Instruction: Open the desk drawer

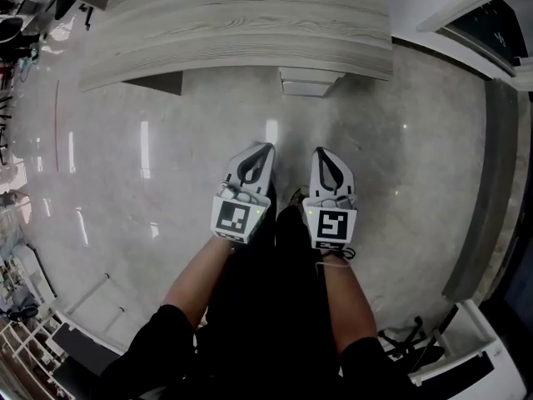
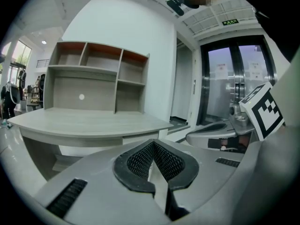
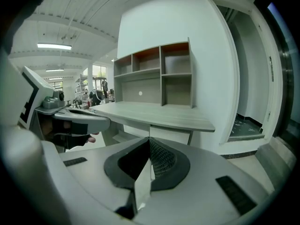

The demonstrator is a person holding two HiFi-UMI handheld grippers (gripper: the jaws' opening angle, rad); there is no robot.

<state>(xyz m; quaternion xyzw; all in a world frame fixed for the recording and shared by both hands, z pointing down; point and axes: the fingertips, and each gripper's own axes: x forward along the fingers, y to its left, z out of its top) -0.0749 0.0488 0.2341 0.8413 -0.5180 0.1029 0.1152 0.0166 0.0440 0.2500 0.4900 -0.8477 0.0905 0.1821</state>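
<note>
A grey wood-grain desk (image 1: 241, 23) stands ahead of me across a stretch of floor. Its drawer (image 1: 310, 82) shows as a pale front under the desk's right part, closed. In the left gripper view the drawer (image 2: 140, 137) sits just below the desktop edge; in the right gripper view the drawer (image 3: 169, 135) lies straight beyond the jaws. My left gripper (image 1: 265, 148) and right gripper (image 1: 321, 152) hang side by side over the floor, well short of the desk. Both are shut with nothing between their pads: the left gripper (image 2: 152, 144) and the right gripper (image 3: 149, 140) each show tips meeting.
An open shelf unit (image 2: 93, 78) stands on the desk against a white wall. Glass doors (image 2: 234, 83) lie to the right. Glossy stone floor (image 1: 150, 165) spreads between me and the desk. A dark threshold strip (image 1: 487, 198) runs along the right; cables (image 1: 404, 340) lie near my feet.
</note>
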